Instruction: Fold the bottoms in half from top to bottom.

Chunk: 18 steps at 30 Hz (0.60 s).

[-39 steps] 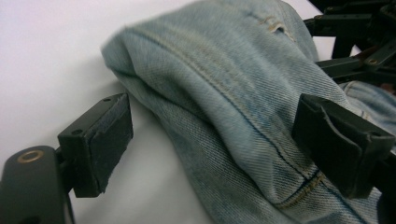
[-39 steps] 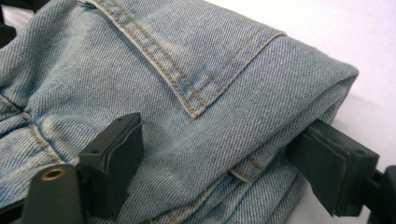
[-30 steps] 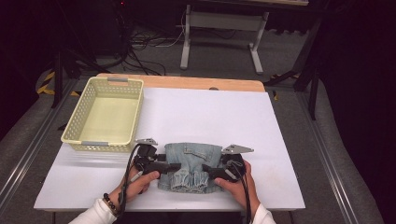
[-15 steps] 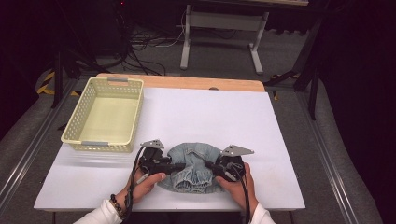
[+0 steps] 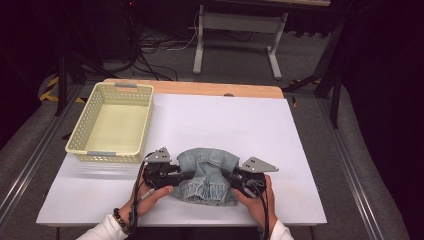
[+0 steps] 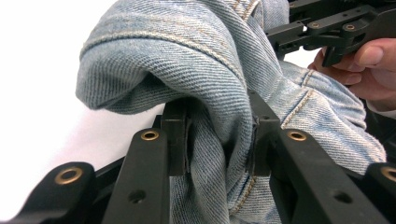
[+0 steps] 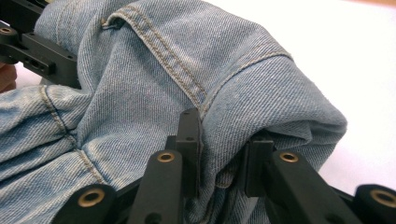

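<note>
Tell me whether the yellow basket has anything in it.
Empty. The high view shows the basket's bare floor; the denim garment lies on the table beside it.

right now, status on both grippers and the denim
Left gripper and right gripper just closed, both clamped on denim shorts. Shorts bunched, near table edge. Basket apart, path clear.

Pale-blue denim garment (image 5: 210, 172) — tan stitching; cream-yellow basket (image 5: 80, 142); white table (image 5: 250, 125).

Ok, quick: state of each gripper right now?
Left gripper: jaws just closed, pinching a fold of the denim garment.
Right gripper: jaws just closed, pinching its other side.
</note>
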Available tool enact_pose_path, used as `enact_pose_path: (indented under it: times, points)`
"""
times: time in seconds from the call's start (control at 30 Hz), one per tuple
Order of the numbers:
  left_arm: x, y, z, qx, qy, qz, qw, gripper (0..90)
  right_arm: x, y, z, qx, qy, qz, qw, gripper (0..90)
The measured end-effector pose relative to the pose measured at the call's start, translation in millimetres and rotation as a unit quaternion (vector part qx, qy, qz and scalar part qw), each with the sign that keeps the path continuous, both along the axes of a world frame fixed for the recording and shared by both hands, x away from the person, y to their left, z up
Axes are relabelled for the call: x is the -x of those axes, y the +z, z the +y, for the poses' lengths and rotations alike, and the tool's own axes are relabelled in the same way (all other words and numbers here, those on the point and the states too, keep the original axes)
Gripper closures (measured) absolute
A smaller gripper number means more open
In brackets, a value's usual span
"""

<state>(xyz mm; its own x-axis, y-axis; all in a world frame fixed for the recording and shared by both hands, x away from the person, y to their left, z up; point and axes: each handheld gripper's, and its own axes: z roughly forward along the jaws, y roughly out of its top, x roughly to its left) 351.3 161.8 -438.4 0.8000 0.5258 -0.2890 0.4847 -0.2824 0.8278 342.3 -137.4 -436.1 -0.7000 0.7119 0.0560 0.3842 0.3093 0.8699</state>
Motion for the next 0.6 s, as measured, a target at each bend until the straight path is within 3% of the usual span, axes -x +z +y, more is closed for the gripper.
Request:
enact_pose_path:
  times: [0.6]
  points:
    - [3.7, 5.1, 0.8, -0.014, 0.007, -0.037, 0.9992, 67.8, 5.0, 3.7, 2.4, -0.005, 0.001, -0.032, 0.9995, 74.2]
